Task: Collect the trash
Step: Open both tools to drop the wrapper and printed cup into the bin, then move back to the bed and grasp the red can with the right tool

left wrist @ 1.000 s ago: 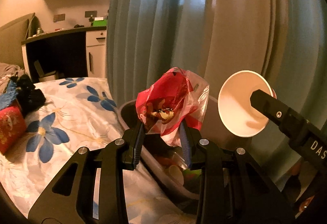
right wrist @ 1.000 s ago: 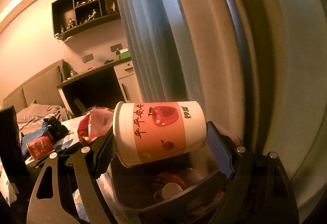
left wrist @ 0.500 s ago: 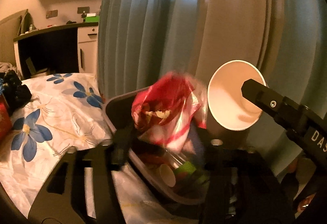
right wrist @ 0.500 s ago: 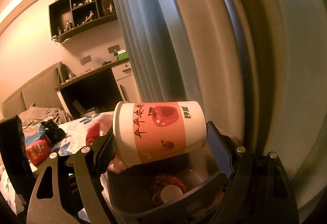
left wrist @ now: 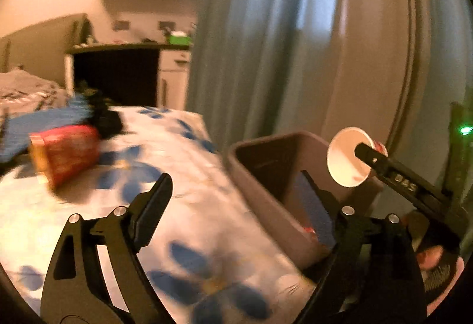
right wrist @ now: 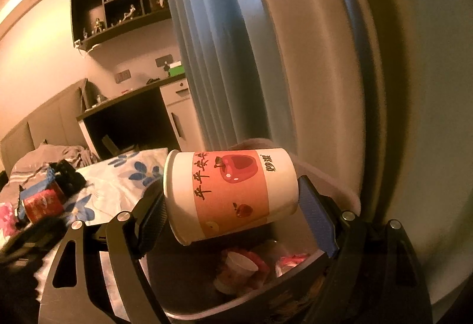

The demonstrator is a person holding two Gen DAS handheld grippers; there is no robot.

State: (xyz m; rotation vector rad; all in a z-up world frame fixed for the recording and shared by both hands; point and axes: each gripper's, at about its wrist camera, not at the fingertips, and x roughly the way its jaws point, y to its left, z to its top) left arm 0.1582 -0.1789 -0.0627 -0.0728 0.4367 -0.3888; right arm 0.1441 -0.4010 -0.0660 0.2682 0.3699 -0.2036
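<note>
— Two grippers, two different states. The right gripper [right wrist: 233,220] is clamped across a paper cup [right wrist: 230,195], which lies sideways between its pads, directly above the open trash bin [right wrist: 236,297].

— And the left gripper [left wrist: 236,202]?

— Spread wide with nothing between its fingers, angled over the floral bedsheet [left wrist: 189,205] beside the bin's near wall. That view is badly smeared by motion.

— What has changed?

— A second ago the left one pinched a crumpled red-and-clear wrapper over the bin; half a second ago the wrapper was blurred, dropping. Now it is gone from the jaws, and the camera has swung away toward the bed. The cup has not shifted in its grip.

— So how far along?

— Partway, I'd judge. Inside the bin I see a small white cup and reddish scraps. The held cup is not yet dropped, and a red packet [left wrist: 66,154] sits on the bed with blue and dark items beside it; whether those are trash I cannot tell.
</note>
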